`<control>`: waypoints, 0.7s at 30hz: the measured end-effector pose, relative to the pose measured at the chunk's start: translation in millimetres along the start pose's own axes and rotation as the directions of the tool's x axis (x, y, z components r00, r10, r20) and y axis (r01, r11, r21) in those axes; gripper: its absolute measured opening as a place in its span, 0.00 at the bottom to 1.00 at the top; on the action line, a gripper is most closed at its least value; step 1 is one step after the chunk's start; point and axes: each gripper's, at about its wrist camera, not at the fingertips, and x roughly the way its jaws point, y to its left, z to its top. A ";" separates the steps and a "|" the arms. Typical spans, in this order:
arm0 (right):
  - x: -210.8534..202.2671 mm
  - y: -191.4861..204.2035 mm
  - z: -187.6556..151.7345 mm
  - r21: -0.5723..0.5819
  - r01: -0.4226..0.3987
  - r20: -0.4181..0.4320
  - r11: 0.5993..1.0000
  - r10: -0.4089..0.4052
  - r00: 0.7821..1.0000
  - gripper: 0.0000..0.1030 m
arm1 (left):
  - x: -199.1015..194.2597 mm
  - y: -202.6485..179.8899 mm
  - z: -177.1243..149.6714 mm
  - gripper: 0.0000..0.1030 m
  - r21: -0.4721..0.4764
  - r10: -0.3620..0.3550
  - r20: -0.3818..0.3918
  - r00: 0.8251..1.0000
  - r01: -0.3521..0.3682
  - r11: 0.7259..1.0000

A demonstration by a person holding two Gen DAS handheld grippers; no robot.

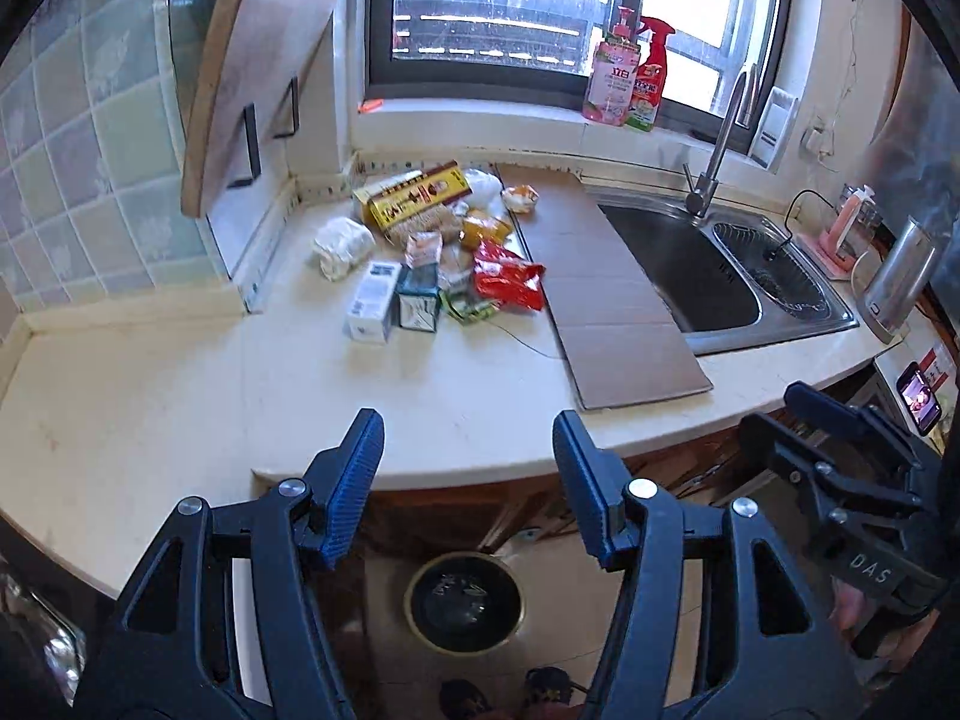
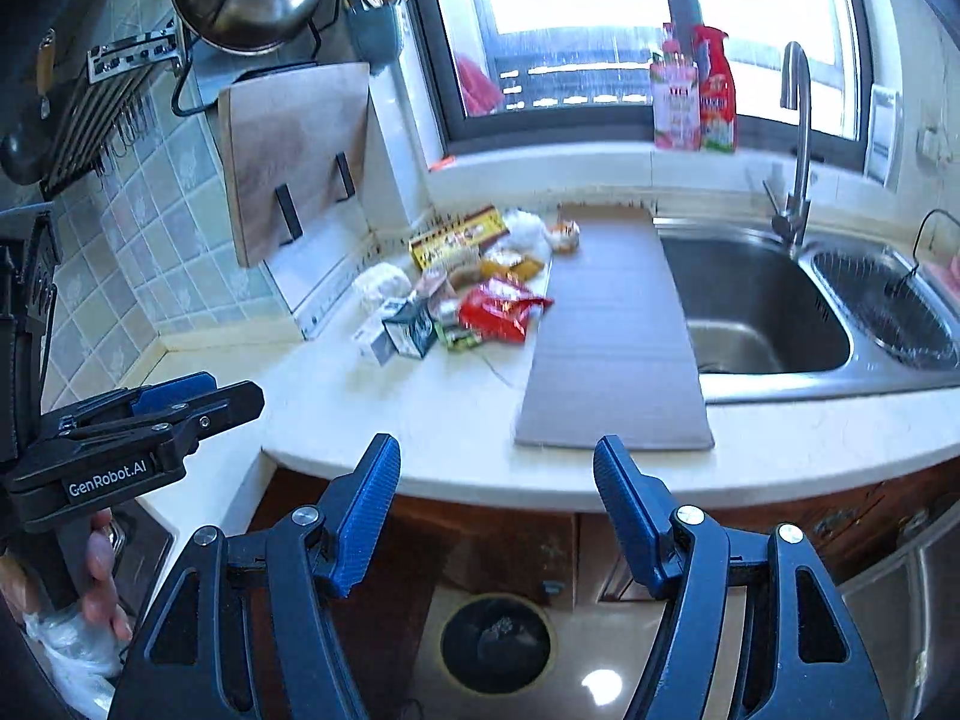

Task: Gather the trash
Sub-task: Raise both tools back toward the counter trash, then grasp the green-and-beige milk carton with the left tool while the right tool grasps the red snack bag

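A heap of trash lies on the pale counter near the back wall: a yellow box, a crumpled white wad, a white carton, a dark carton and a red wrapper. A round bin with a dark liner stands on the floor below the counter's edge. My left gripper hangs open and empty over that edge, well short of the heap. My right gripper is open and empty too, to the left one's right.
A flat cardboard sheet lies between the heap and the steel sink with its tap. Two bottles stand on the sill. A cutting board leans at the left. A hand grips the left tool above a white plastic bag.
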 end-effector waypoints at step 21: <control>126.2 -2.3 134.1 -0.057 0.003 -0.091 0.998 -0.008 0.996 0.66 | 95.1 25.4 90.9 0.76 0.001 0.142 -0.046 0.989 -0.142 0.990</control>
